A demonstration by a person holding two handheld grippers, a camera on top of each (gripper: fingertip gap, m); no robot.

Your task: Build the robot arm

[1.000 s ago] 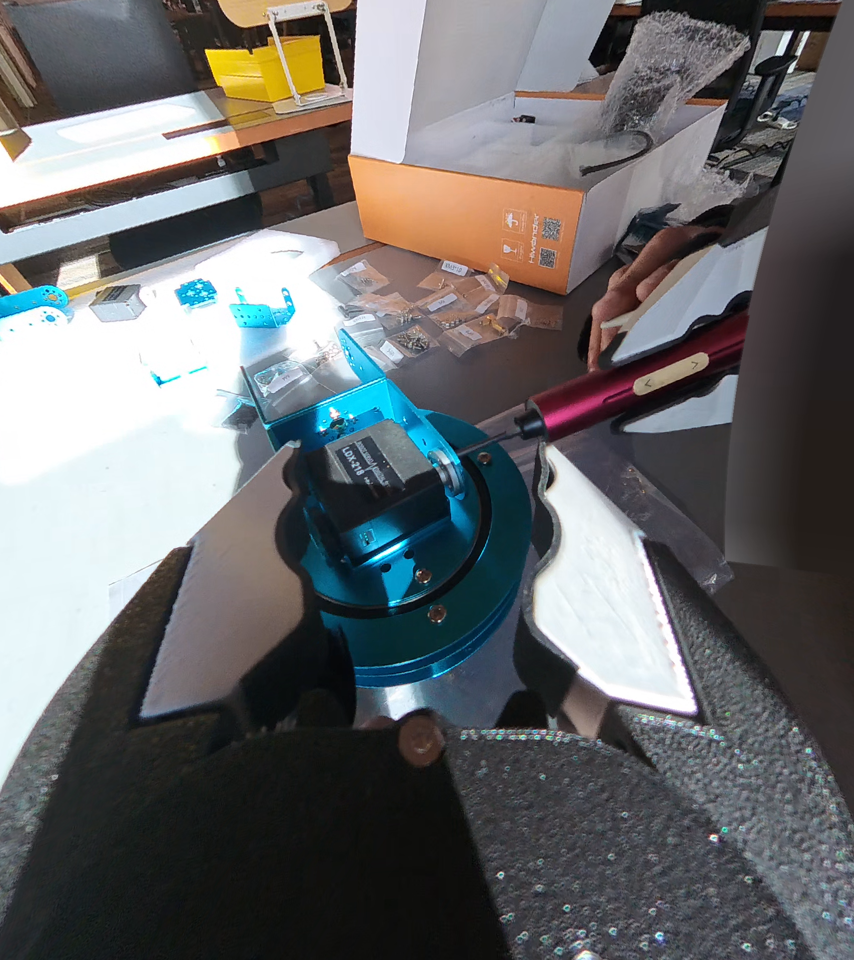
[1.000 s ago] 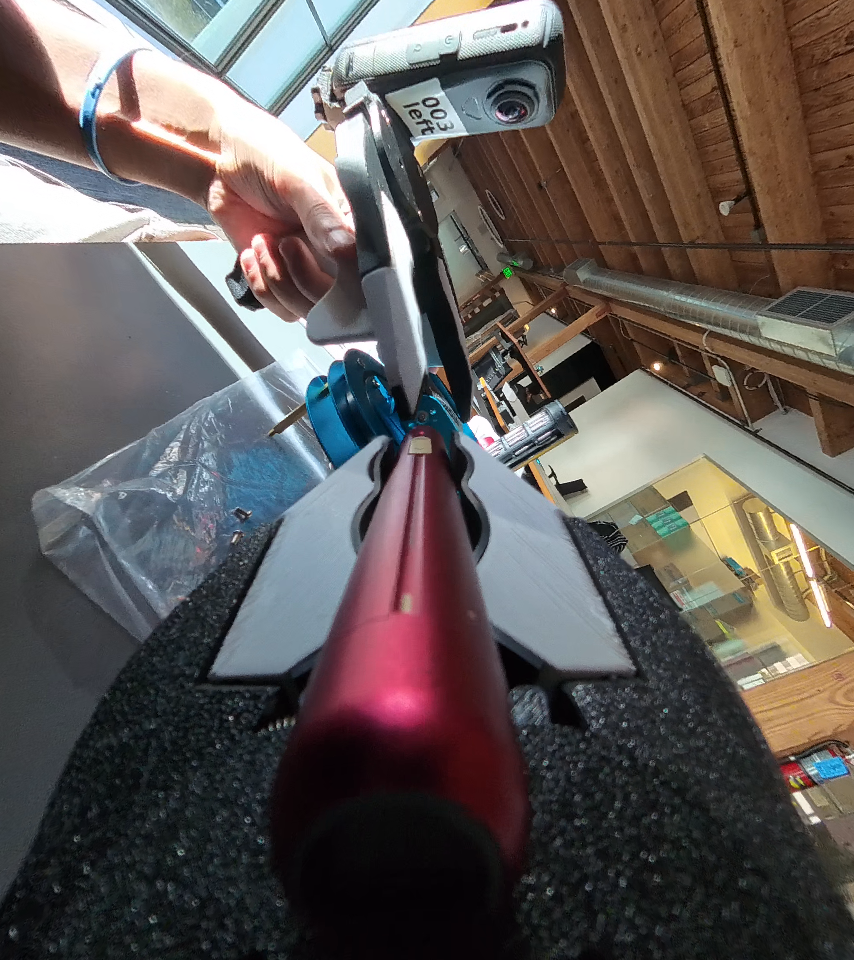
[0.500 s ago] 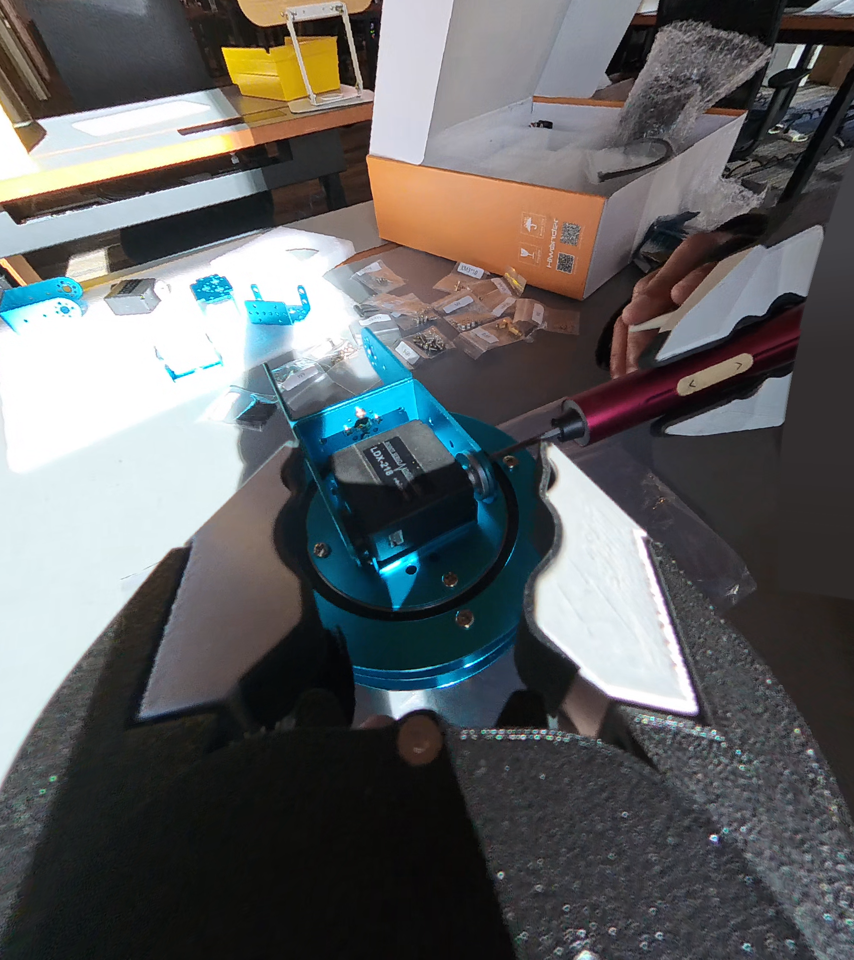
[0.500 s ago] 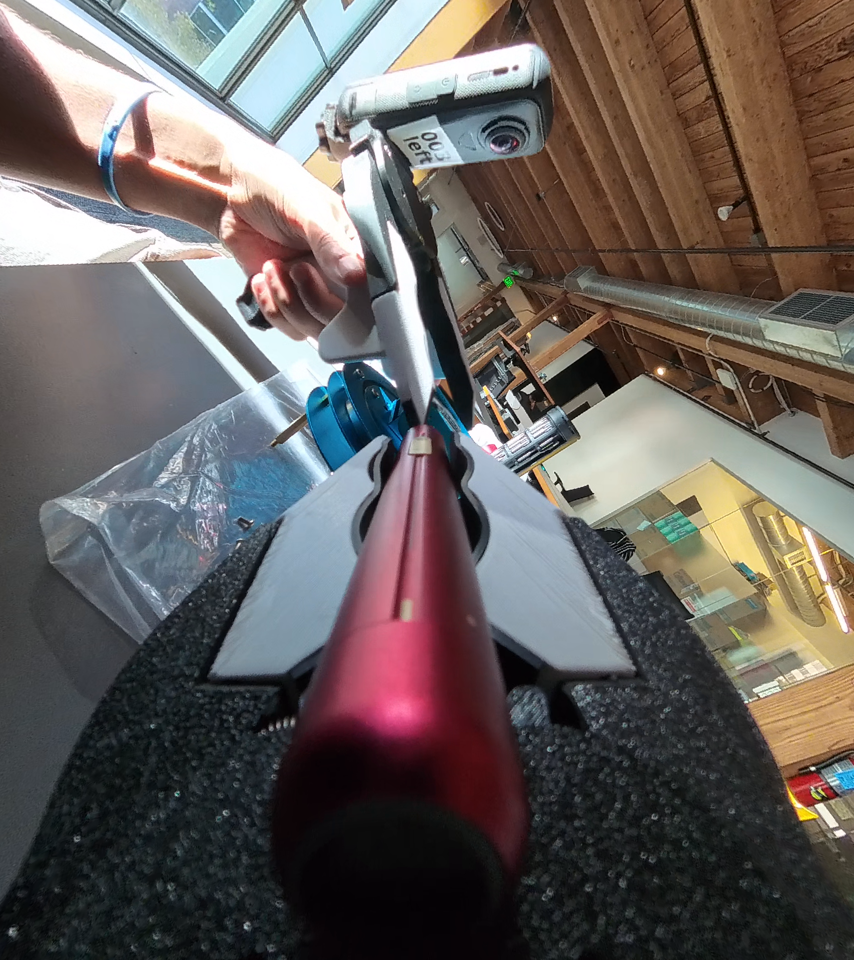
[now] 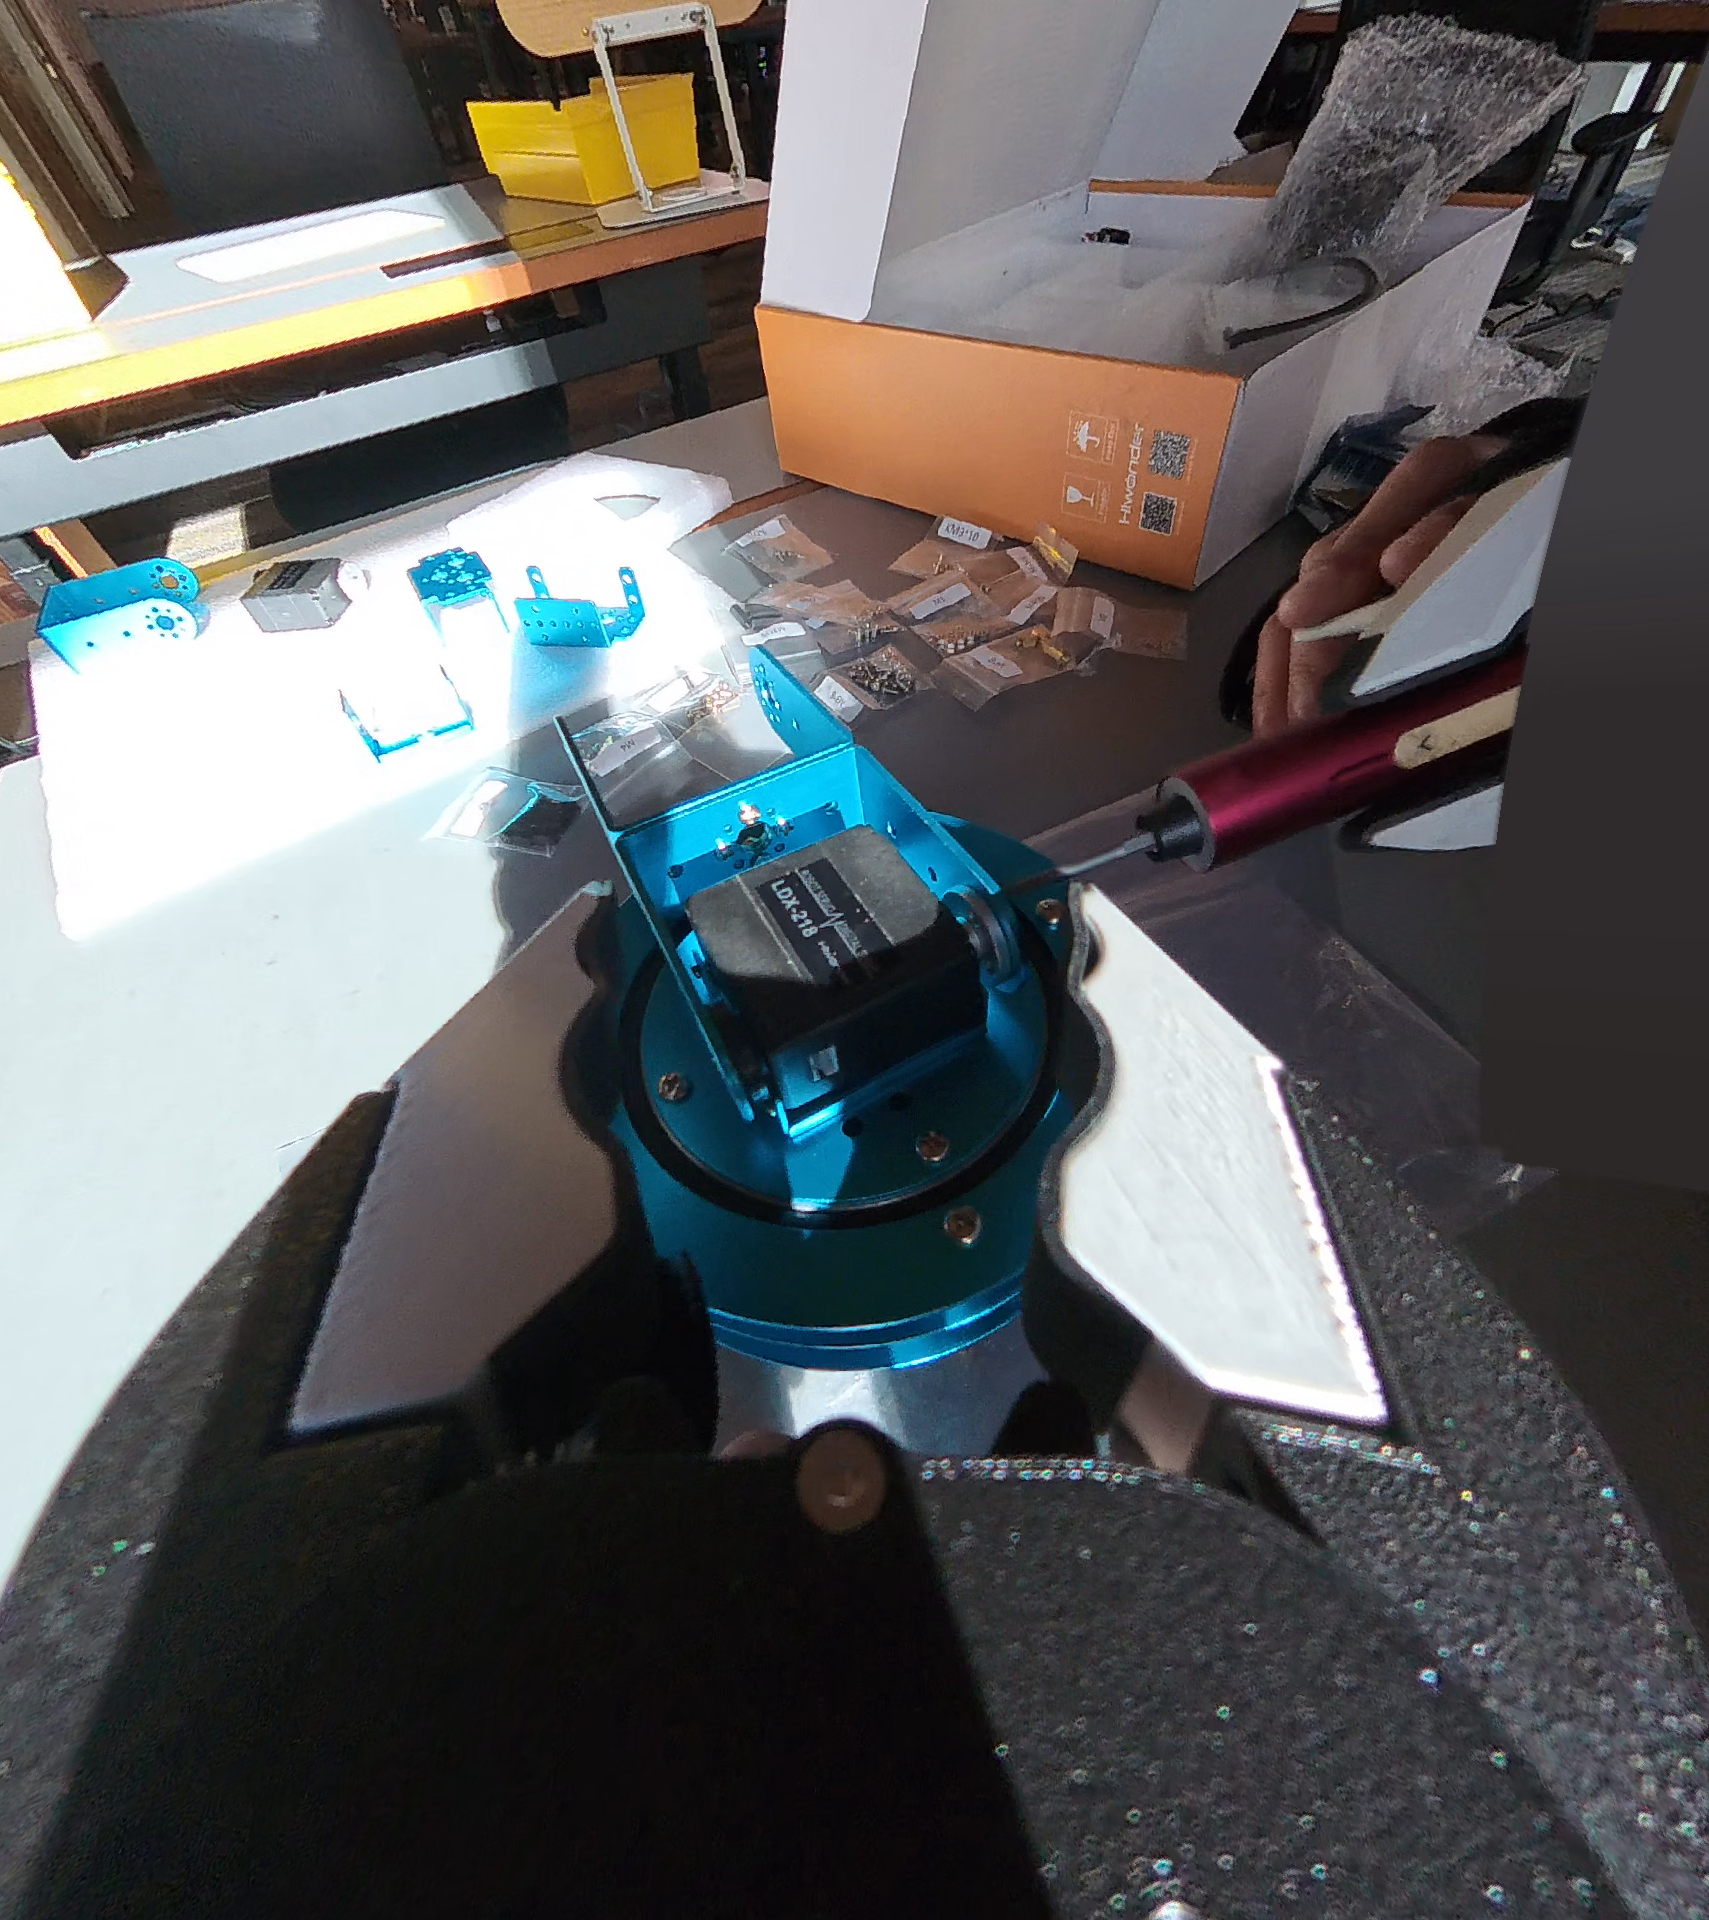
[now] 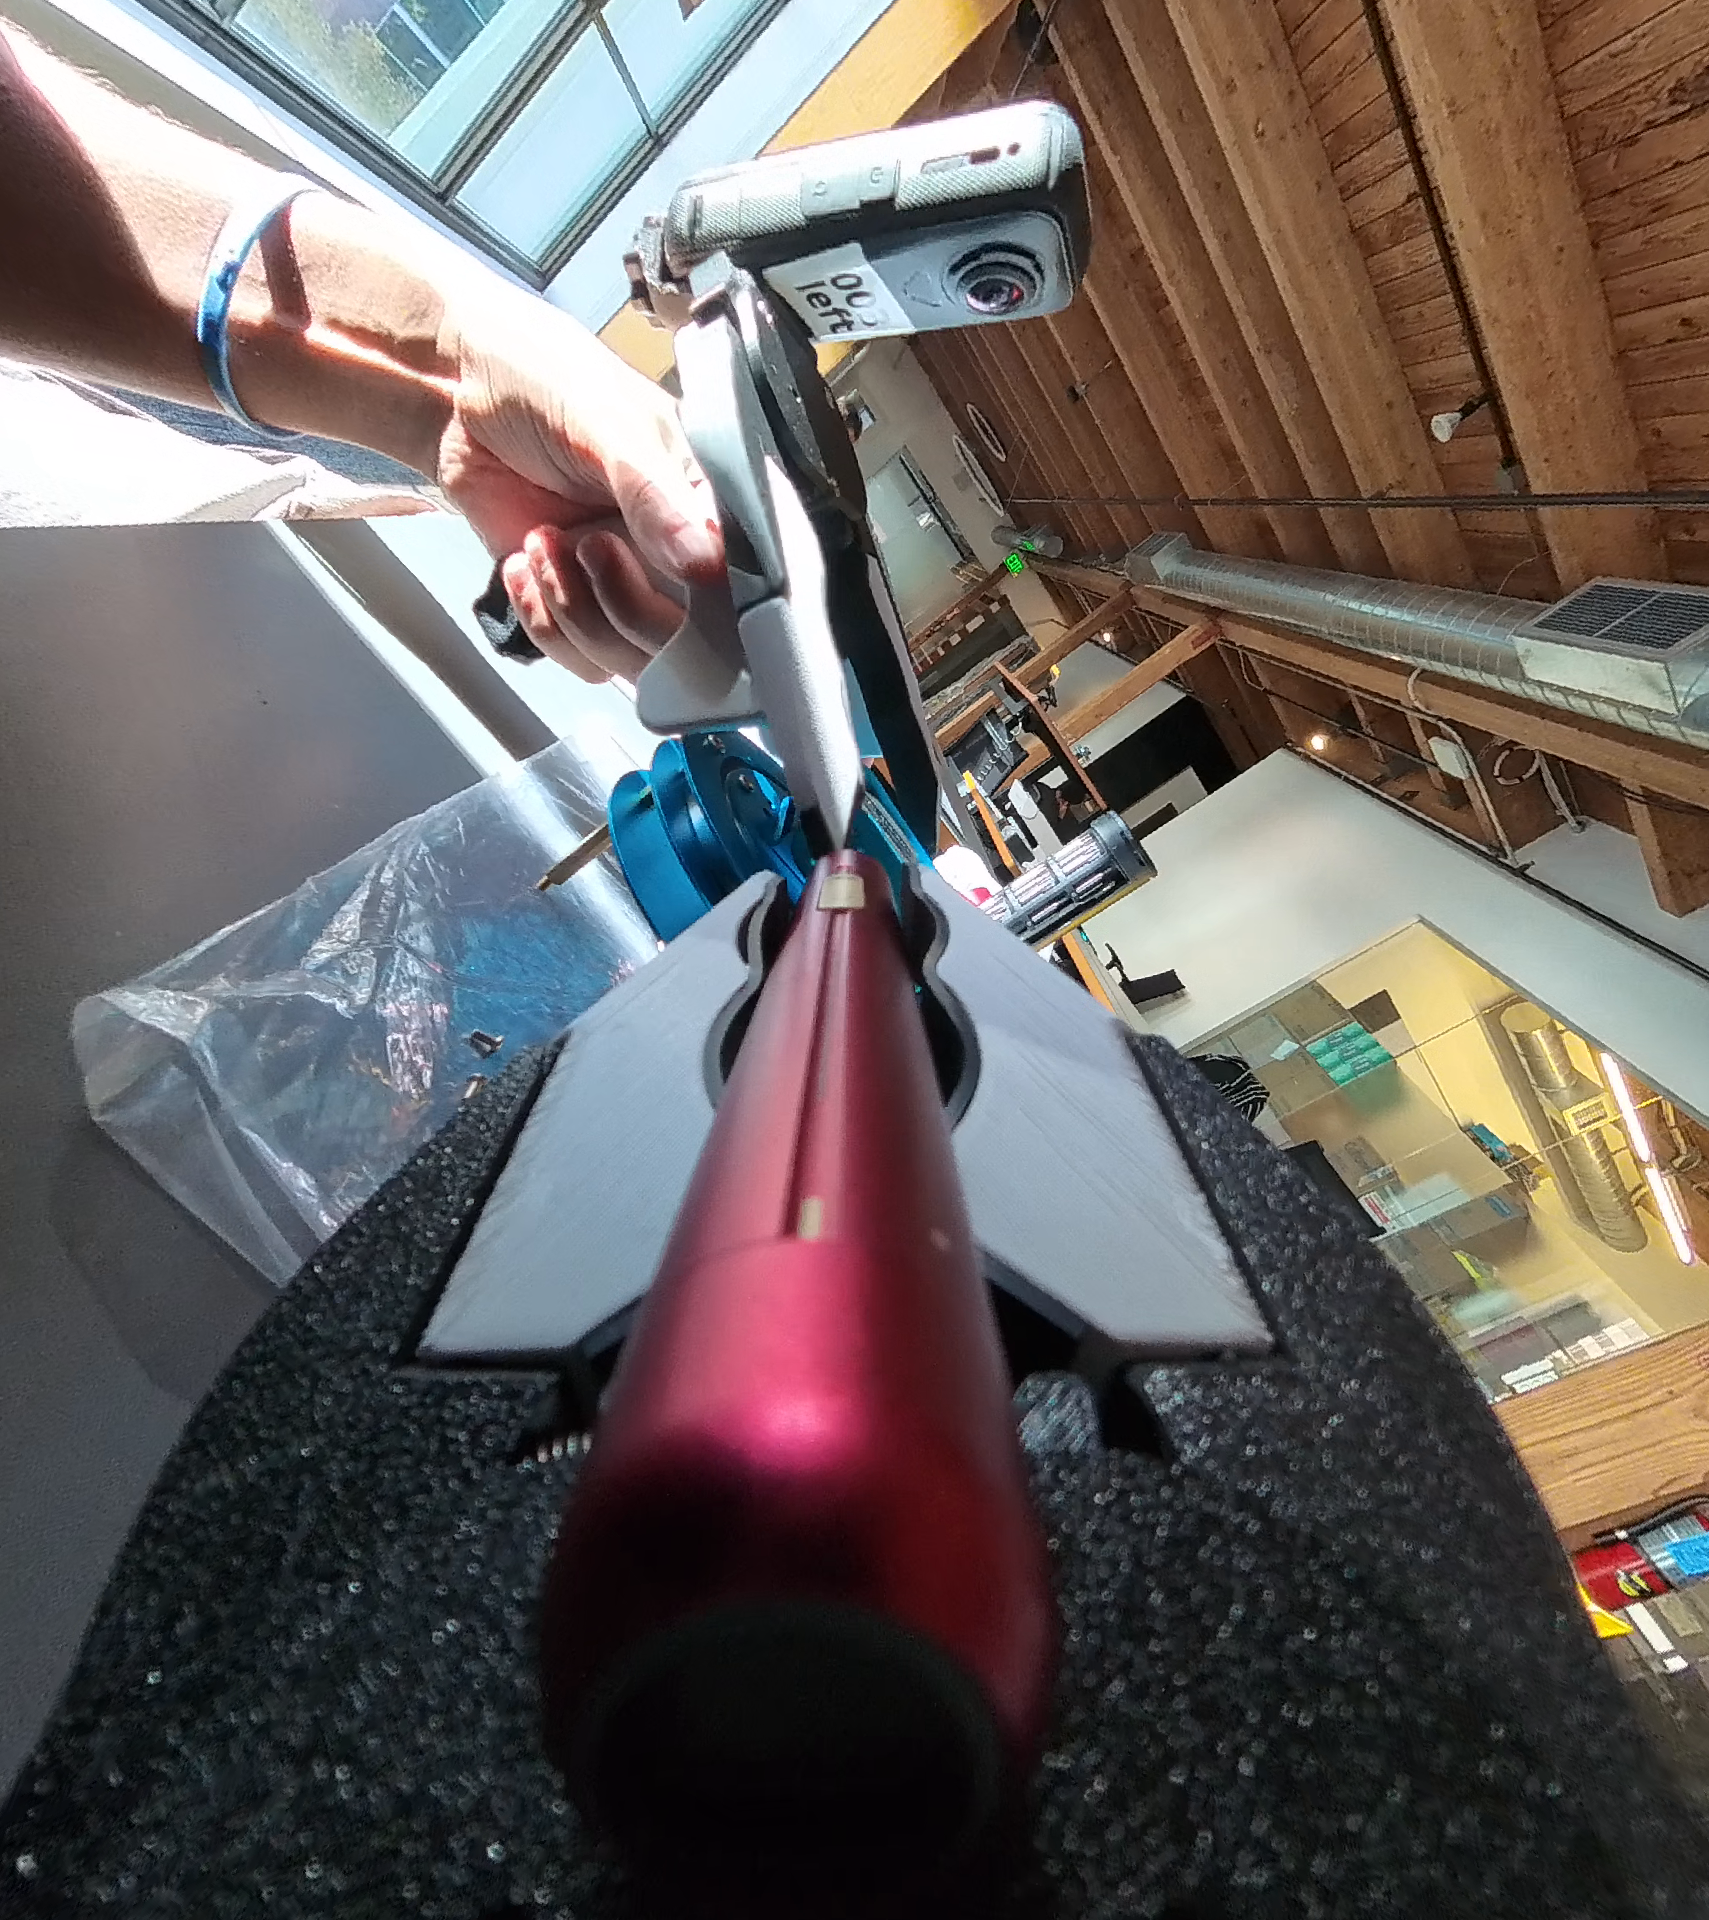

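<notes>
My left gripper (image 5: 834,925) is shut on a round blue metal base (image 5: 860,1247) that carries a blue bracket (image 5: 756,790) with a black servo (image 5: 829,956) mounted in it. My right gripper (image 6: 839,904) is shut on a dark red electric screwdriver (image 6: 808,1299). In the left wrist view the screwdriver (image 5: 1328,769) comes in from the right, and its thin bit (image 5: 1089,860) points at the servo's right side. In the right wrist view the blue base (image 6: 694,821) shows beyond the screwdriver tip, held by the other gripper and a hand (image 6: 559,499).
An open orange and white box (image 5: 1037,343) stands at the back right. Several small bags of screws (image 5: 933,634) lie in front of it. Loose blue brackets (image 5: 569,618) and a grey servo (image 5: 294,592) lie at the back left. A clear plastic bag (image 6: 310,1039) lies beside the base.
The blue base and servo have shifted a little in my left gripper's view. The screwdriver has drawn back slightly to the right, its bit still pointing at the servo's side.
</notes>
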